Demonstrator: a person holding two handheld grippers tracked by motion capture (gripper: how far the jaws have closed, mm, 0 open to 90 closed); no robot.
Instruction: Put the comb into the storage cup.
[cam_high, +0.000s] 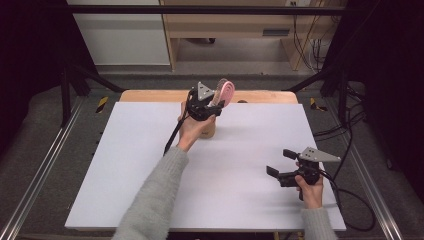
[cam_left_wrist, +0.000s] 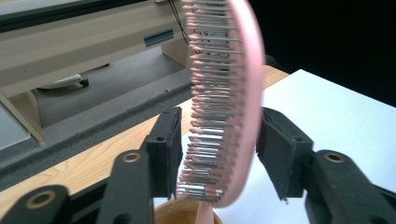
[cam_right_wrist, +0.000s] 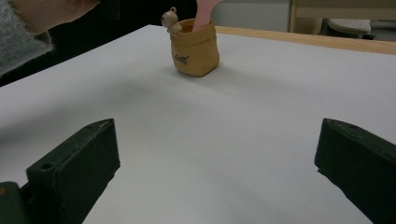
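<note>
Left gripper (cam_left_wrist: 217, 154), raised at the far middle of the table: jaws part-open on either side of a pink hairbrush (cam_left_wrist: 233, 93), bristle side toward one jaw, smooth back toward the other. A gap on both sides in the left gripper view; touching or not, cannot tell for certain, but looks loose rather than clamped. Brush upright, handle down inside a small tan pot (cam_right_wrist: 194, 49), head rising above the rim. Pot shaped like a little sack, a tiny bear figure (cam_right_wrist: 171, 20) on its edge, standing on a white table (cam_high: 150, 165) near the far side.

Right gripper (cam_high: 285, 167), low at the near right corner: jaws wide apart, holding nothing, well away from the pot.

Likely risks: brush tipping against a jaw and toppling the light pot, if pulled sideways. Bristles giving under a squeeze, so a slipping hold. Pot lifting along with the handle, with no second gripper steadying it.
</note>
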